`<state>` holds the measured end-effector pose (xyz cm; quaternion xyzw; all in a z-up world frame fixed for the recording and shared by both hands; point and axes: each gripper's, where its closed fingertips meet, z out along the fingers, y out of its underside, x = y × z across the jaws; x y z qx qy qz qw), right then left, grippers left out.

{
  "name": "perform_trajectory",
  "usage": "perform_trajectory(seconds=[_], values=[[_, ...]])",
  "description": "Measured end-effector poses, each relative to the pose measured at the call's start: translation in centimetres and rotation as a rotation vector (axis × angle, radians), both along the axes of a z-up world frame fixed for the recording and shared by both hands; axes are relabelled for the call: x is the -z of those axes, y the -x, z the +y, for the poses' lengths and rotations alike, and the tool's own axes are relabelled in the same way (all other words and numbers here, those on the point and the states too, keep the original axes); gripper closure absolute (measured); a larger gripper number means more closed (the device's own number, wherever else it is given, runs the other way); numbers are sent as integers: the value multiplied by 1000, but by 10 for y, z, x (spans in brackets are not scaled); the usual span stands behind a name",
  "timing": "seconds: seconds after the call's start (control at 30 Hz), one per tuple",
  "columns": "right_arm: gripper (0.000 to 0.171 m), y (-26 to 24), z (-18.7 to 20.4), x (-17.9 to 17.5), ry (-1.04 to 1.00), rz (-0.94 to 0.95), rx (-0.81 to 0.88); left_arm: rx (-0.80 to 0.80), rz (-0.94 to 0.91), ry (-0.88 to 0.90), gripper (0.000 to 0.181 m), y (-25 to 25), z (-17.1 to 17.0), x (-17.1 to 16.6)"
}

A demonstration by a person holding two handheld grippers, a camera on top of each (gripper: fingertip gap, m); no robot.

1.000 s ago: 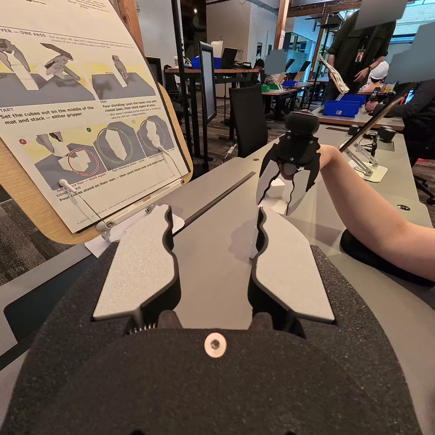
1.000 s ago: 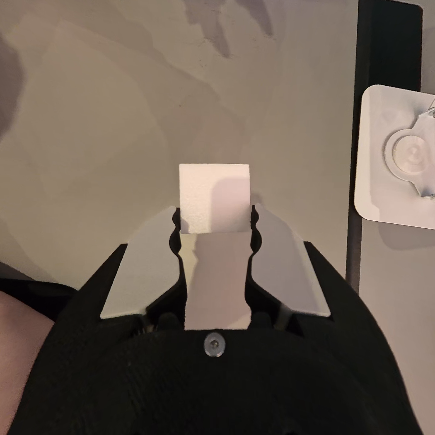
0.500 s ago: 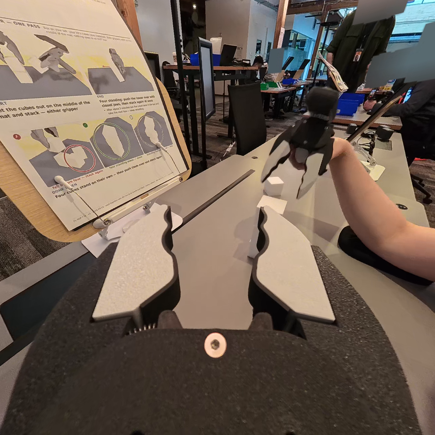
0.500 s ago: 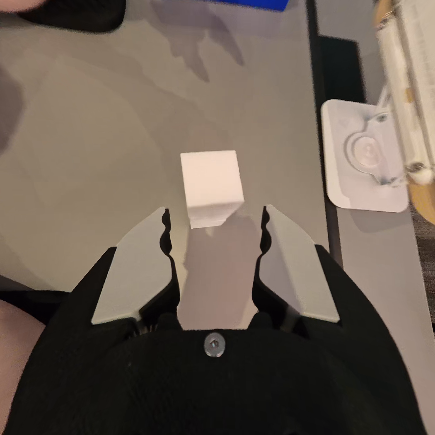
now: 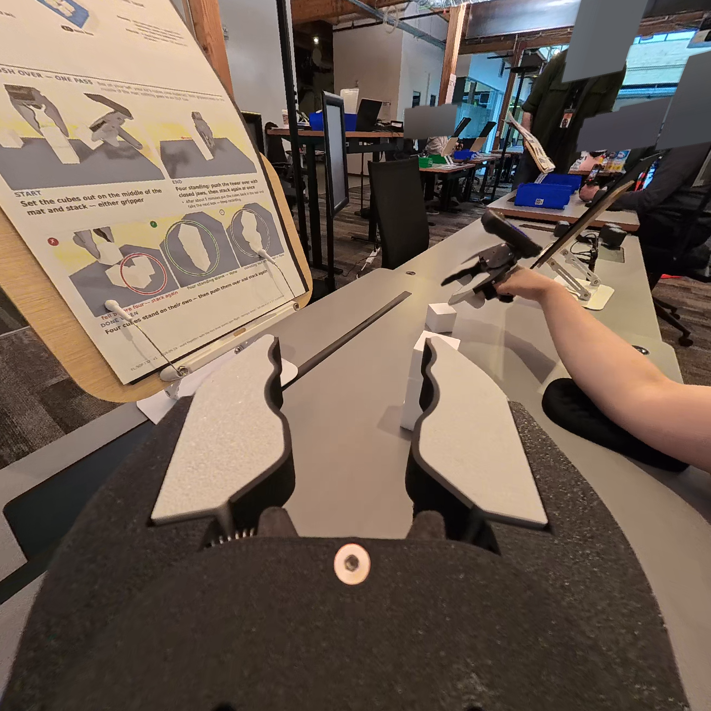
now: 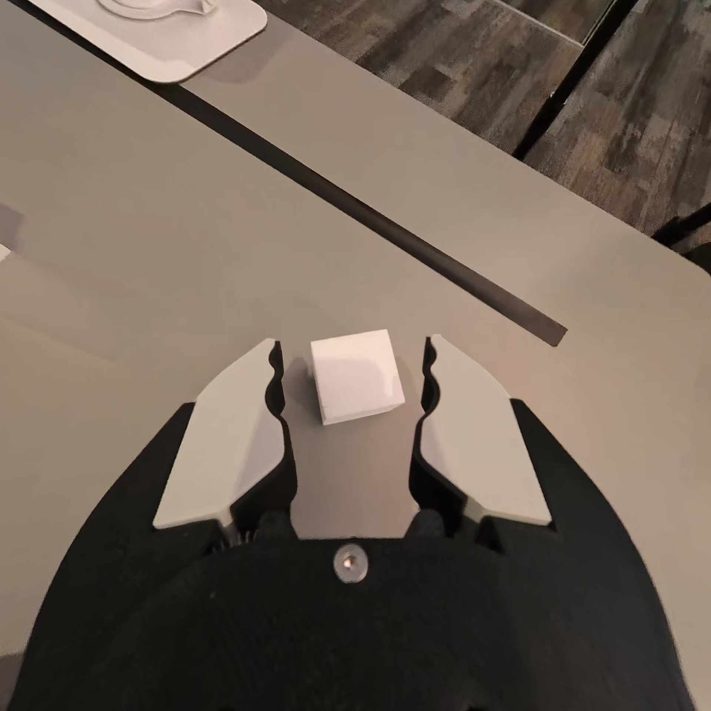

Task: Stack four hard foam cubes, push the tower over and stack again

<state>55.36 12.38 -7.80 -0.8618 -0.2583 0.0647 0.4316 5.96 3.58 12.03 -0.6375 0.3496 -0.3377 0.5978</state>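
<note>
White hard-foam cube (image 6: 356, 379), matte, crisp-edged: lies alone on the grey table (image 6: 161, 238), framed between the spread fingers of the right gripper (image 6: 352, 369), touching neither.

Right wrist view only: dark straight groove (image 6: 384, 219) crossing the tabletop; white rounded stand base (image 6: 161, 42) at the far edge; wood-patterned floor beyond.

Left wrist view only: left gripper (image 5: 348, 369), jaws wide apart and empty, pale gritty pads (image 5: 227, 431) set in black speckled foam; white stacked tower (image 5: 413, 384) of cubes, partly hidden behind the right-hand pad, count unclear; the lone cube (image 5: 440, 317) farther off, just beneath the right gripper (image 5: 459, 284); bare forearm (image 5: 623, 381); illustrated instruction sheet (image 5: 127, 200) on a rounded wooden board; office desks and chairs behind.
</note>
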Motion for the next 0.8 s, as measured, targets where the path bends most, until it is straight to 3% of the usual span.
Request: perform_trajectory(seconds=[0.3,0.5,0.63,0.8], values=[[98,-8,1,48,114,63,13,-1,8,12,111,0,3,4],[112,-1,-1,52,136,76,-24,1,8,20,112,-1,4,6],[112,21,-2,12,62,113,-85,1,17,16,112,-2,3,6],[112,104,-23,-91,-108,170,-324,1,19,18,112,-3,3,7]])
